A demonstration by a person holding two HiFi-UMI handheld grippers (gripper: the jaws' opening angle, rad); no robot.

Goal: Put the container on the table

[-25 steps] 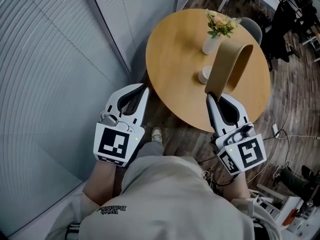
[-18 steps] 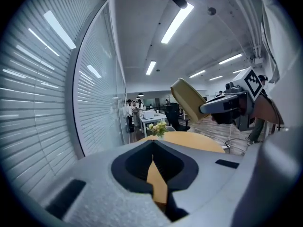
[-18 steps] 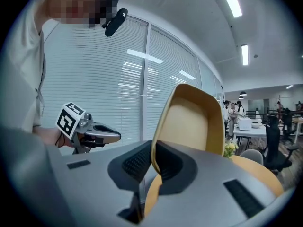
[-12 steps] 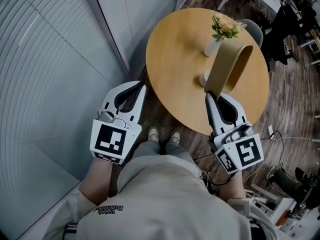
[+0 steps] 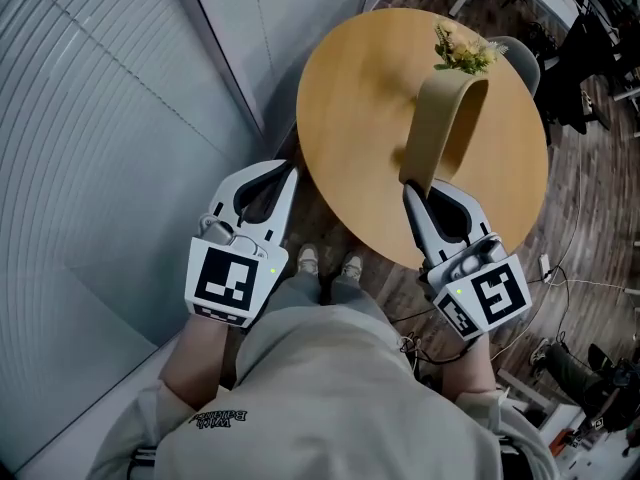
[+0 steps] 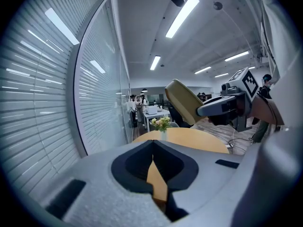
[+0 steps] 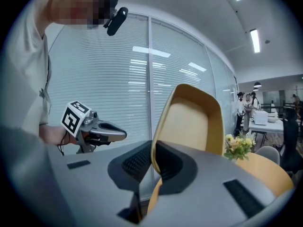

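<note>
The right tongs [image 5: 412, 184] are clamped shut on the thin rim of the container [image 5: 446, 126], a tan, curved shell that sticks out ahead of them, tilted on edge and held in the air over the near part of the round table [image 5: 350, 98]. The right gripper view shows the rim pinched between the two dark pads, with the open hollow facing the camera. The left tongs [image 5: 287, 172] are closed with nothing in them, hanging to the left of the right pair, just off the table's near-left edge.

To set it down well, the wrist probably needs to roll so the container's base faces the wood. It should then come down flat before the pads let go, because a release from this tilted hold would likely let it tip or rock.

A vase of flowers [image 5: 462, 50] stands just beyond the container's far end, so going forward is risky. Open wood lies ahead and to the left of the right tongs. The table rim runs just below them, so a spot further in is safer. A glass wall with blinds [image 5: 100, 118] closes off the far left.
</note>
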